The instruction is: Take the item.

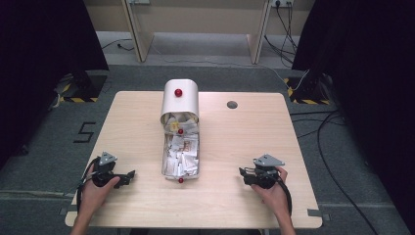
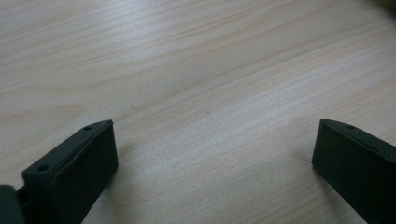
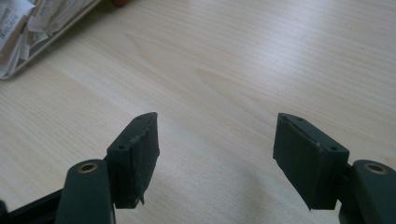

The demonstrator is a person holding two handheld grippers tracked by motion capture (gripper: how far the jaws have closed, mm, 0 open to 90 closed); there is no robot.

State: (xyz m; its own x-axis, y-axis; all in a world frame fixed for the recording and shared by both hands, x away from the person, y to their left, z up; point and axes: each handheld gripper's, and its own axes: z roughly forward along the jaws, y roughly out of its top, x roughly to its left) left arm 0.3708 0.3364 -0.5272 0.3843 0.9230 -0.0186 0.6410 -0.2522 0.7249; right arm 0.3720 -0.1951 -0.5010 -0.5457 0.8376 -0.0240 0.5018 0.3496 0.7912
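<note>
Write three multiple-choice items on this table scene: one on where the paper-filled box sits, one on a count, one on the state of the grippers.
1. Where is the box of paper slips?
A. at the table's middle, between the two grippers
B. on the floor
C. in the person's left hand

2. How many red knobs show on the box and its lid?
A. one
B. three
C. six

3. How do the left gripper and right gripper stand?
A. both clamped on paper
B. one holds the lid
C. both open, holding nothing

Answers: 1 A, the box lies midway between the grippers; 2 B, one knob on the lid, two on the box; 3 C, bare wood shows between both pairs of jaws.
</note>
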